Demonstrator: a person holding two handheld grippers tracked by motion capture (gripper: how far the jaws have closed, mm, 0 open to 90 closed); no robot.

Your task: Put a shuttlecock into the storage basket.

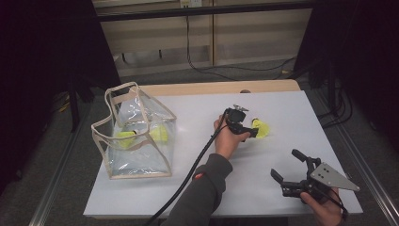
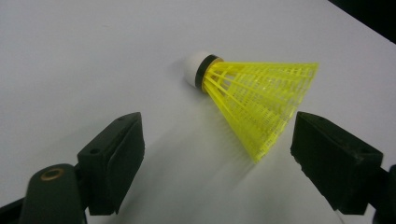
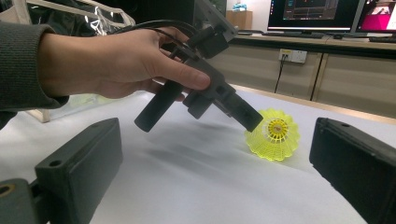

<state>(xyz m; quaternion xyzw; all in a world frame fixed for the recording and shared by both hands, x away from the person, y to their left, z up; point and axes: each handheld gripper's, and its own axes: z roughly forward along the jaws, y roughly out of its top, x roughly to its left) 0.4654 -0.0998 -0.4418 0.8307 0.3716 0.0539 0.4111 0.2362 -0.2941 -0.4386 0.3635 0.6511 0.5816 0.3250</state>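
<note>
High view shows us the left gripper (image 1: 251,131) poised over a yellow shuttlecock (image 1: 262,129) lying on its side on the white table (image 1: 197,155), right of centre, its jaws released and not touching it. Our right gripper (image 1: 288,165) waits near the right edge, spread wide, holding nothing. Far left stands a clear bag (image 1: 136,136).

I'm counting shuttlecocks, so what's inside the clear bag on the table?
Inside the clear bag, two yellow shuttlecocks show through the plastic. Glare and folds could hide more.
</note>
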